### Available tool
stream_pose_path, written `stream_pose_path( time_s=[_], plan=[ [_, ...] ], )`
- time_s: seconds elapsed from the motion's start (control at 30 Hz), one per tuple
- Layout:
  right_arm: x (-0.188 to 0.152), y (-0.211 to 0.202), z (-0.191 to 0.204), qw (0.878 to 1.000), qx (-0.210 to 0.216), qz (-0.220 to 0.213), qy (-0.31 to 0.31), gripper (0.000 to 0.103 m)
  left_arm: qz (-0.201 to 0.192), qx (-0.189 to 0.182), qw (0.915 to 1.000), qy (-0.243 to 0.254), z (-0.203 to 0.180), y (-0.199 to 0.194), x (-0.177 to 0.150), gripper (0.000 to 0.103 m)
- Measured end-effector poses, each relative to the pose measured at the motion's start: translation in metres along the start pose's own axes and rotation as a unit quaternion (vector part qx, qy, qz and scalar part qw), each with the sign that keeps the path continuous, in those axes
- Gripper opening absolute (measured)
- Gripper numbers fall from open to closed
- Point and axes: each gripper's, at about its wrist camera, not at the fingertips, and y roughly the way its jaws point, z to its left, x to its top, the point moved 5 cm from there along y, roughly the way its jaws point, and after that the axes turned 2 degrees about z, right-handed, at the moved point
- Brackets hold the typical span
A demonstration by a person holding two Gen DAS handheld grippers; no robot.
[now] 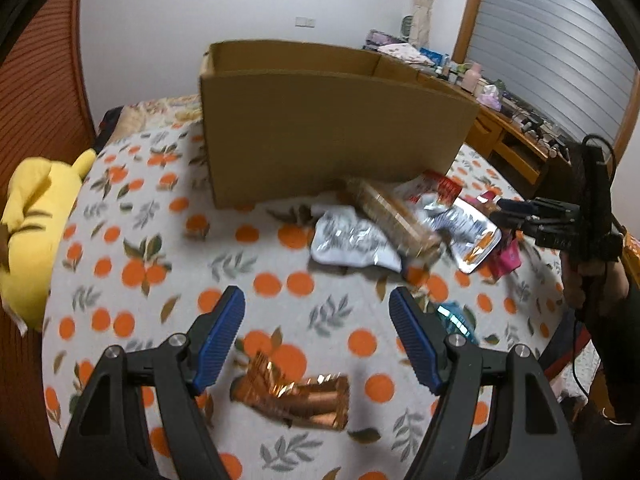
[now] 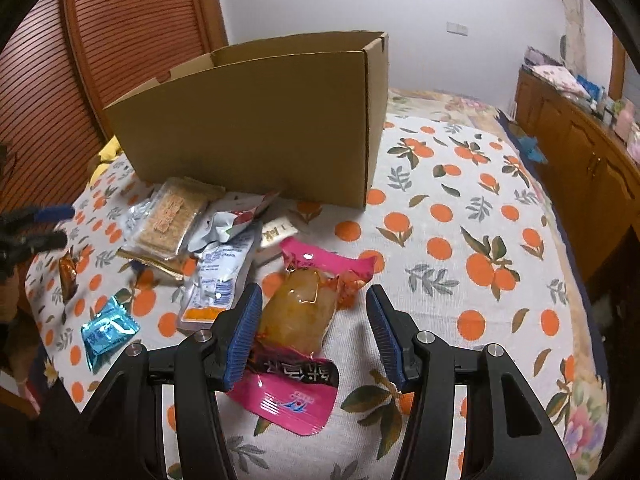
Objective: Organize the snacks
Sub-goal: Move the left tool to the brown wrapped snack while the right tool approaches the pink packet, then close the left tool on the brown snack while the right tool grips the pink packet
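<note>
2 tongs gape wide: right tongs (image 2: pixel 312 328) straddle pink packet (image 2: pixel 296 332); left tongs (image 1: pixel 318 338) above copper wrapper (image 1: pixel 296 398).

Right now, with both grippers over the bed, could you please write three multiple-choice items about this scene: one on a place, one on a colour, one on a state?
1. Where is the copper foil packet?
A. inside the cardboard box
B. on the bedspread below the left gripper
C. on the yellow plush

2. What colour is the small wrapper lying apart from the snack pile?
A. blue
B. green
C. white

3. How is the right gripper?
A. shut on a packet
B. open and holding nothing
C. out of view

Answers:
1 B: it lies on the bedspread between the fingers of the left gripper.
2 A: its foil is shiny blue.
3 B: its fingers stand apart over the pink packet.
</note>
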Motion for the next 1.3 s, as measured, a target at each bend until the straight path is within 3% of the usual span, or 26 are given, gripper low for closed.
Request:
stream_pose_path(
  time_s=[0.27,0.67,0.87,1.13,1.3],
  plan=[
    [-0.002,0.011,0.000,1.000,0.002,0.009,0.014,0.058,0.004,0.025,0.9992,-0.029,0.015,-0.010,-0.024,0.075],
    [-0.006,0.018,-0.005,0.999,0.003,0.003,0.036,0.057,0.022,0.029,0.9979,-0.053,0.015,-0.007,-0.041,0.075],
    [-0.006,0.018,-0.001,1.000,-0.018,0.001,0.024,0.057,0.027,0.022,0.9975,-0.061,0.011,0.001,-0.044,0.059],
    [-0.007,0.019,-0.002,1.000,-0.014,0.001,0.027,0.057,0.028,0.040,0.9978,-0.045,0.006,0.011,-0.040,0.059],
    [-0.007,0.019,-0.002,1.000,-0.014,0.001,0.027,0.057,0.029,0.041,0.9980,-0.039,0.006,0.010,-0.042,0.068]
  ],
)
